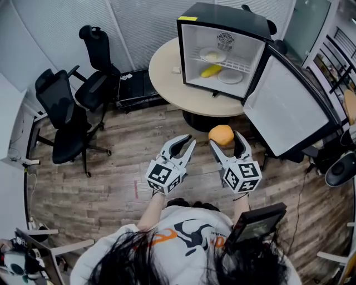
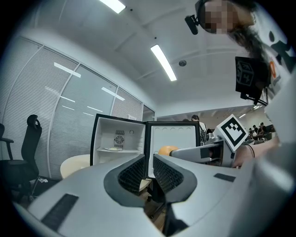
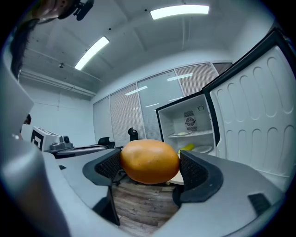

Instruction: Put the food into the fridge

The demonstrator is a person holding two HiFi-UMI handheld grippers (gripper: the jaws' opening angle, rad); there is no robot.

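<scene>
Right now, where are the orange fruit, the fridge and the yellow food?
orange fruit point(image 3: 149, 161), right gripper view, its front middle
fridge point(image 1: 228, 16), head view, its black top
yellow food point(image 1: 211, 70), head view, its middle

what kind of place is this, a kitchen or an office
Probably an office or meeting room, not a kitchen: black swivel chairs, a round table bearing a small open fridge, and blinds over glazed partition walls.

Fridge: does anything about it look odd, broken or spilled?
Nothing looks broken or spilled. The fridge stands on a round table with its door swung wide open, plates and yellow food sitting tidily inside.
</scene>
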